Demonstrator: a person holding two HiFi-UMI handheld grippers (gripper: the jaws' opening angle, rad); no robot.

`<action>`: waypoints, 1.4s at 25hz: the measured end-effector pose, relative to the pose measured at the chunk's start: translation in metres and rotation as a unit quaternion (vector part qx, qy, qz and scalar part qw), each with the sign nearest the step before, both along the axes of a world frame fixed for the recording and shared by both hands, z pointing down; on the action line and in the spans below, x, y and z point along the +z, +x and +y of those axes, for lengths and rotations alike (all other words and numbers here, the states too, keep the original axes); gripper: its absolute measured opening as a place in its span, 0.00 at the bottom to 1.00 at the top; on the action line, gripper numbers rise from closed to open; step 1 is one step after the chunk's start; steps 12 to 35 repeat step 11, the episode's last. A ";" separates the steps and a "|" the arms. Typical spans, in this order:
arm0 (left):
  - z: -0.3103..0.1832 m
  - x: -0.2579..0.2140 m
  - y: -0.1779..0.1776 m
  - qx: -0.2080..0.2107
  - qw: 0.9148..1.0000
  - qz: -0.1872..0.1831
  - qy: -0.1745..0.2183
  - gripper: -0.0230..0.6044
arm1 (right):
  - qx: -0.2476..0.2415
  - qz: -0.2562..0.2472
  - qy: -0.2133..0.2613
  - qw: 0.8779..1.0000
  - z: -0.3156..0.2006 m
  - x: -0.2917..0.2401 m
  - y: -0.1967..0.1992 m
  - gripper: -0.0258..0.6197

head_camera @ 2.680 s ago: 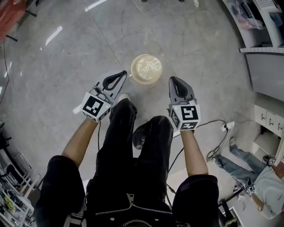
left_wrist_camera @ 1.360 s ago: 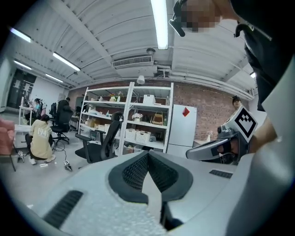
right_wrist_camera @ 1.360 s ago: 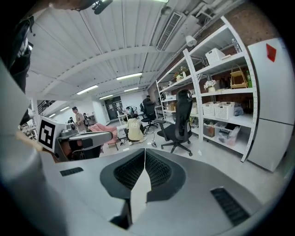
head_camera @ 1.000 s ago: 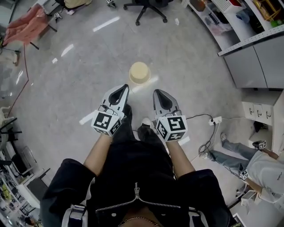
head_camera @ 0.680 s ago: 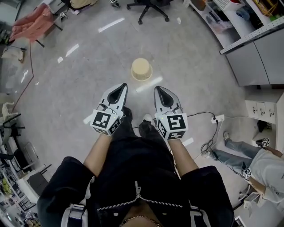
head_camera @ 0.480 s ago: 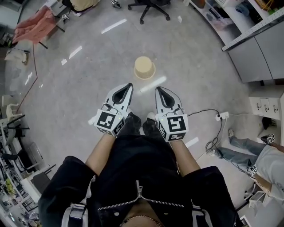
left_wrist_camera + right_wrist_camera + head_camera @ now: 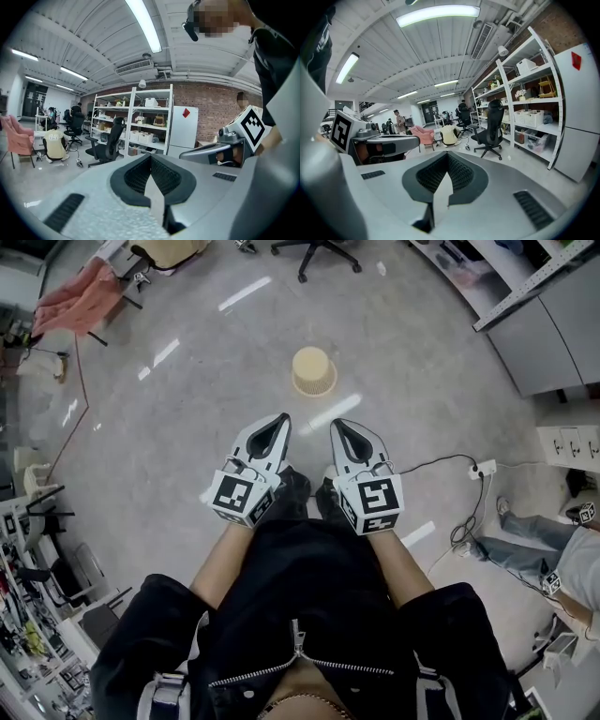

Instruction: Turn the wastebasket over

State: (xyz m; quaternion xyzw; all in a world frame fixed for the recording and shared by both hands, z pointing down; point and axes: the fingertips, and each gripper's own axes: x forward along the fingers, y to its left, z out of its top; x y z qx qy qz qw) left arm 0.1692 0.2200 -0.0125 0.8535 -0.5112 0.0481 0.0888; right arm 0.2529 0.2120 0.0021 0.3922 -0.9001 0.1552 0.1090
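1. Left gripper [image 7: 277,424], just left of centre: fingers pressed together on nothing, pointing up-frame.
2. Wastebasket [image 7: 313,370], upper centre, stands alone on the floor [image 7: 169,456] with its axis upright. Its narrow closed end seems to face up and its wide rim down, so it looks already turned over. It lies straight ahead of both sets of fingers, well apart from them and about midway between, with neither hand clearly nearer.
3. Right gripper [image 7: 343,430], just right of centre: fingers likewise together and empty, close beside the left.
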 end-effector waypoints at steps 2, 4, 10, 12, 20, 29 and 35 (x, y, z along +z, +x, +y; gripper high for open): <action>0.002 -0.001 -0.003 -0.006 1.000 -0.001 0.001 0.04 | -0.005 0.001 0.003 1.000 0.002 -0.001 -0.002 0.05; 0.003 -0.003 -0.007 -0.013 1.000 0.002 0.003 0.04 | -0.010 0.001 0.006 1.000 0.002 -0.003 -0.006 0.05; 0.008 -0.003 -0.022 -0.018 1.000 0.004 -0.001 0.04 | -0.014 0.000 0.011 1.000 0.001 -0.008 -0.024 0.05; 0.008 -0.002 -0.025 -0.020 1.000 0.004 -0.002 0.04 | -0.014 0.000 0.011 1.000 0.002 -0.008 -0.027 0.05; 0.008 -0.002 -0.025 -0.020 1.000 0.004 -0.002 0.04 | -0.014 0.000 0.011 1.000 0.002 -0.008 -0.027 0.05; 0.008 -0.002 -0.025 -0.020 1.000 0.004 -0.002 0.04 | -0.014 0.000 0.011 1.000 0.002 -0.008 -0.027 0.05; 0.008 -0.002 -0.025 -0.020 1.000 0.004 -0.002 0.04 | -0.014 0.000 0.011 1.000 0.002 -0.008 -0.027 0.05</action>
